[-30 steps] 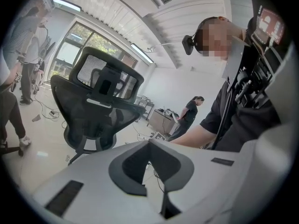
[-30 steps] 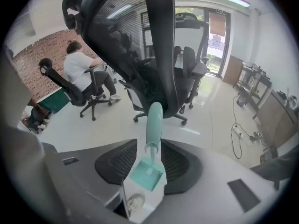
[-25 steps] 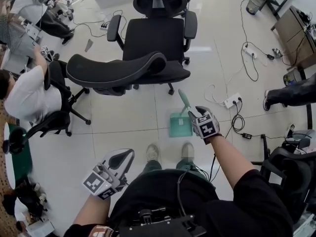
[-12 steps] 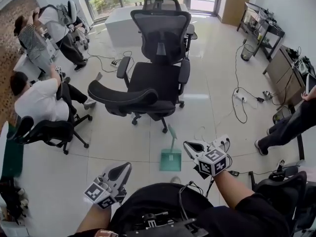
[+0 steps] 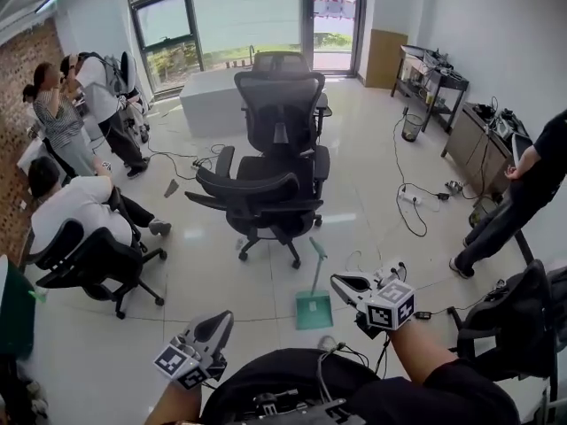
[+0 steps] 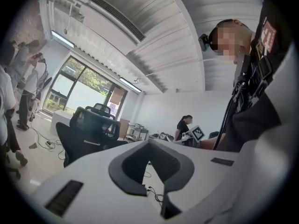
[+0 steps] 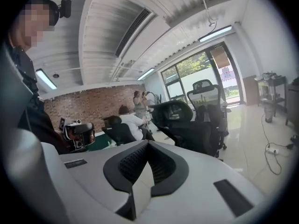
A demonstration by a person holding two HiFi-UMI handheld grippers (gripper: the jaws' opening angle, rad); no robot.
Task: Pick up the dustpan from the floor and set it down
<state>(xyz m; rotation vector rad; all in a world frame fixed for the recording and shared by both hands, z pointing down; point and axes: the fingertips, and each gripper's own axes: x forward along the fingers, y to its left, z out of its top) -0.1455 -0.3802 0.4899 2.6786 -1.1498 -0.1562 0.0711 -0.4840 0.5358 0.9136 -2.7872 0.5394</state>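
The green dustpan (image 5: 314,309) rests on the white tiled floor, its handle slanting up and away toward the chairs. My right gripper (image 5: 340,282) hovers just right of it and well above the floor, shut and empty; in the right gripper view (image 7: 148,144) the jaws meet with nothing between them. My left gripper (image 5: 222,320) is low at the left, apart from the dustpan. In the left gripper view (image 6: 149,143) its jaws also meet and hold nothing.
Two black office chairs (image 5: 266,193) stand behind the dustpan. A person sits in a chair (image 5: 75,211) at the left and two stand behind. Another person (image 5: 523,184) stands at the right. Cables and a power strip (image 5: 416,197) lie on the floor; a black chair (image 5: 509,326) is near right.
The head view has risen and now takes in the whole room. Both grippers have lifted. The right gripper left the dustpan's handle and shut empty; the dustpan stays on the floor.
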